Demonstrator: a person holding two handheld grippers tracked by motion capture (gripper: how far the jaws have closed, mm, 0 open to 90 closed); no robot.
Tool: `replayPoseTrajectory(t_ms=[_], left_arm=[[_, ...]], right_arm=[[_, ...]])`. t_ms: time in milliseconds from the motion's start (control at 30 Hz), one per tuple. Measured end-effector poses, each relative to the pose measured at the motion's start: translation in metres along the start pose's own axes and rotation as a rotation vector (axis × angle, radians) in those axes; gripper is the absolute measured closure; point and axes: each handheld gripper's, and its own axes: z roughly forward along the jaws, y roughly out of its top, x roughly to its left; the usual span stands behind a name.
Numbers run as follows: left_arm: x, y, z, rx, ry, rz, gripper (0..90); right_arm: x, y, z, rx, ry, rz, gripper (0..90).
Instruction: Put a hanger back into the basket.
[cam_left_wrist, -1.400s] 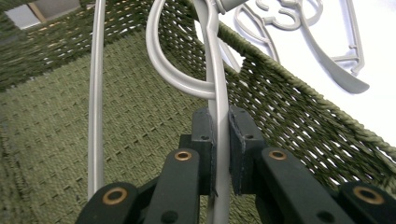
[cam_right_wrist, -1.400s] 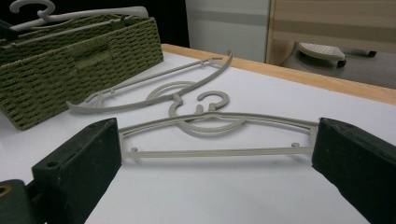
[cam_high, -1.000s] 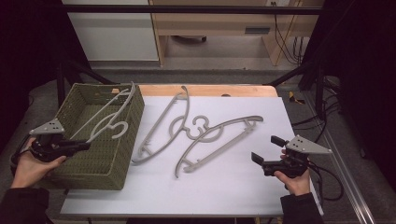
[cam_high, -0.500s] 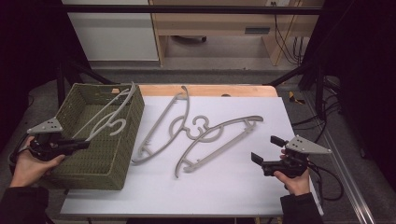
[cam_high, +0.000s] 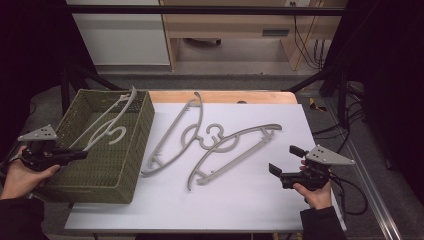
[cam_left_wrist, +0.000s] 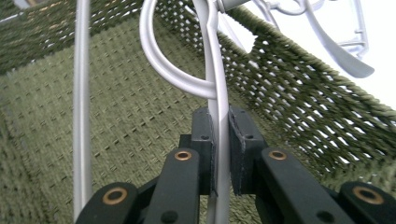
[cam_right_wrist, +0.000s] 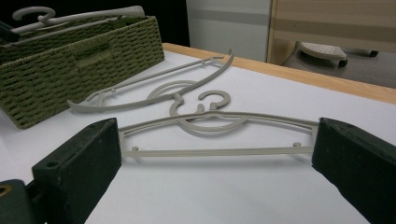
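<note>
A grey plastic hanger (cam_high: 107, 120) leans in the green woven basket (cam_high: 127, 150) at the left, its end sticking up over the far rim. My left gripper (cam_high: 81, 154) reaches over the basket's near left corner and is shut on this hanger. In the left gripper view the pads (cam_left_wrist: 204, 140) clamp the hanger's thin bar (cam_left_wrist: 218, 93) above the basket floor (cam_left_wrist: 116, 130). Two more grey hangers lie on the white table, hooks interlocked: a far one (cam_high: 172, 131) and a near one (cam_high: 237, 159). My right gripper (cam_high: 282, 159) rests open at the table's right, jaws wide, with the near hanger (cam_right_wrist: 215, 135) lying beyond them.
The white table top (cam_high: 240, 205) ends in a wooden strip at the far edge (cam_high: 225, 96). The basket (cam_right_wrist: 60, 60) stands left of the hangers. Black frame legs and cables sit off the table's right side (cam_high: 345, 125).
</note>
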Motion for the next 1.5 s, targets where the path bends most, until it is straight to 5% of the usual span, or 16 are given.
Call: replayPoseTrajectory(t_ms=[167,367,700,767,800,933,1200,1500], left_arm=[[-0.008,0.006,0.0,0.012,0.002,0.044,81.8],[0.002,-0.002,0.02,0.096,0.025,-0.015,81.6],[0.003,-0.005,0.031,0.115,0.046,-0.066,80.5],[0.002,-0.006,0.037,0.164,0.093,-0.077,79.0],[0.003,-0.009,0.043,0.251,0.115,-0.075,78.0],[0.001,-0.006,0.043,0.272,0.126,-0.066,78.0],[-0.012,0.006,0.032,0.186,0.148,-0.046,72.1],[-0.045,0.031,0.02,-0.024,0.167,-0.006,40.6]], right_arm=[[0.0,-0.001,0.001,0.006,-0.002,0.001,1.7],[0.0,0.0,0.0,0.001,-0.002,0.001,1.7],[0.0,-0.001,0.001,0.005,0.001,0.003,1.7],[0.0,0.0,0.0,0.003,0.0,0.002,1.7],[0.0,0.0,0.0,0.0,0.001,0.002,1.7],[0.0,0.0,0.0,0.001,0.001,0.001,1.7],[0.0,0.0,-0.001,-0.001,0.003,-0.001,1.7],[0.0,0.001,-0.002,-0.009,-0.002,0.008,1.7]])
